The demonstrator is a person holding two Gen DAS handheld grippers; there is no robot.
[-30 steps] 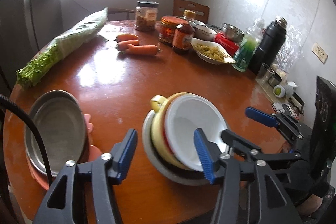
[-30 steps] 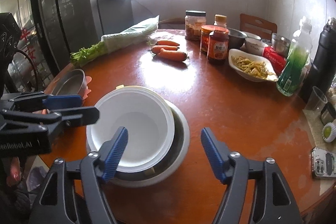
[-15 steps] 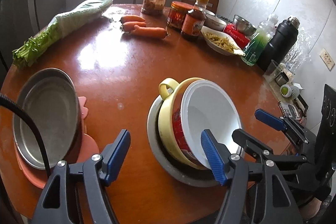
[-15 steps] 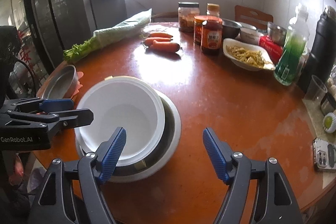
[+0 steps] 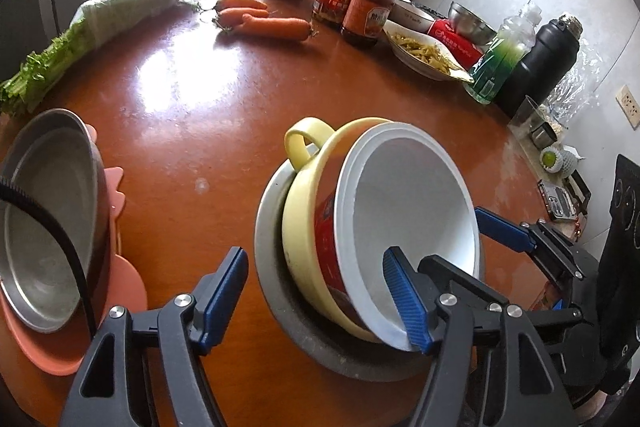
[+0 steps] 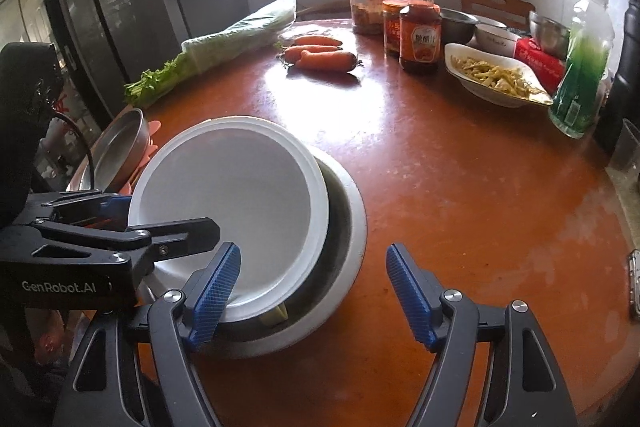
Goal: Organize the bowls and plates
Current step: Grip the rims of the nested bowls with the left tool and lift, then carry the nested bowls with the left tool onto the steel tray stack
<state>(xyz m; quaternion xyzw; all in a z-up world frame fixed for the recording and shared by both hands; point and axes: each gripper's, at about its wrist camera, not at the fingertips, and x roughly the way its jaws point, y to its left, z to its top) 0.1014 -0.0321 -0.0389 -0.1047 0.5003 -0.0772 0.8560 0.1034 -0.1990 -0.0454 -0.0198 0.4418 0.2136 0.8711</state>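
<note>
The left claw (image 5: 316, 295) is gaping wide around the near rim of the white bowl (image 5: 408, 215), nested tilted in the yellow bowl (image 5: 308, 211) on the surface (image 5: 224, 131). The right claw (image 6: 314, 291) is hanging spread beside it, gripping nothing; the bowl is looking light, stiff and slick, so the rim is seeming the best hold

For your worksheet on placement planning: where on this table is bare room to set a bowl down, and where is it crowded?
Bare wood lies mid-table, between the carrots, celery and the nested white bowl. Another patch lies right of the stack, before the food dish. The far rim by the sauce bottle is crowded.
</note>
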